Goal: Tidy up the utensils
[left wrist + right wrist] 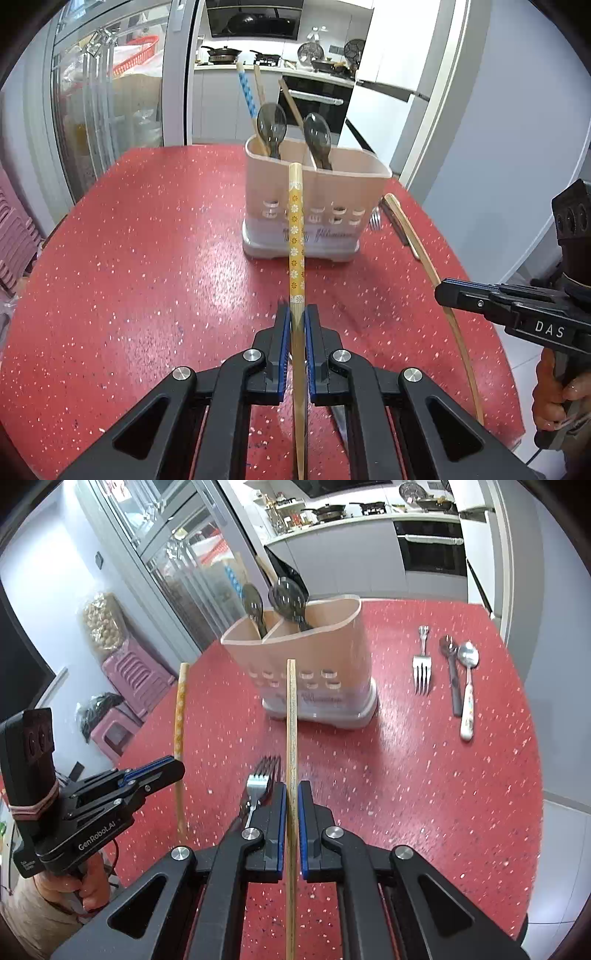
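My left gripper (295,314) is shut on a yellow flower-patterned chopstick (294,229) that points toward the beige utensil holder (317,199) on the red table. My right gripper (291,790) is shut on a plain wooden chopstick (291,709), also aimed at the holder (314,657). Each gripper shows in the other's view: the right gripper (441,291) at the right edge, the left gripper (173,770) at the left with its yellow chopstick (180,709). Two dark spoons (271,127) and several chopsticks, one blue-patterned (246,90), stand in the holder.
A metal fork (262,775) lies on the table just under my right gripper's left finger. Right of the holder lie another fork (422,672), a dark spoon (452,675) and a white-handled spoon (468,686). Pink stools (136,672) stand beyond the table's left edge.
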